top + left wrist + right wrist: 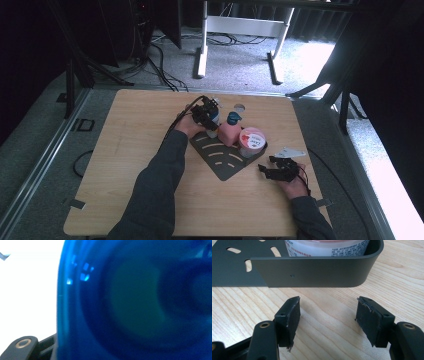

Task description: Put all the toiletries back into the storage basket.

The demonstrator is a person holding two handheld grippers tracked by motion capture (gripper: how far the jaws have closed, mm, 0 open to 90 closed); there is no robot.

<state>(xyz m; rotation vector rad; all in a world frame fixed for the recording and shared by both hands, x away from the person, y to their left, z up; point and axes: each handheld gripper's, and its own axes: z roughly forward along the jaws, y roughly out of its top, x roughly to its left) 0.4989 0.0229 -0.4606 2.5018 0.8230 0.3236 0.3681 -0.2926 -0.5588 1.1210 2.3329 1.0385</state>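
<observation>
At the back left corner of the dark slotted tray (225, 162) stands a bottle with a blue label (215, 121). My left gripper (209, 113) is closed around it from the left. In the left gripper view the bottle's blue surface (130, 305) sits right against the lens, beside one black jaw at the bottom left. On the tray stand a pink bottle with a teal cap (230, 131) and a tub with a pink lid (251, 139). My right gripper (266, 165) rests open on the wood right of the tray. Its fingertips (328, 307) are empty and face the tray's upright wall (312, 271), with the tub (327, 246) behind it.
The wooden table (125, 150) has bare room on its left half and along the front edge. A round hole (239, 107) lies in the tabletop behind the bottles. Cables and a white frame stand on the floor beyond the far edge.
</observation>
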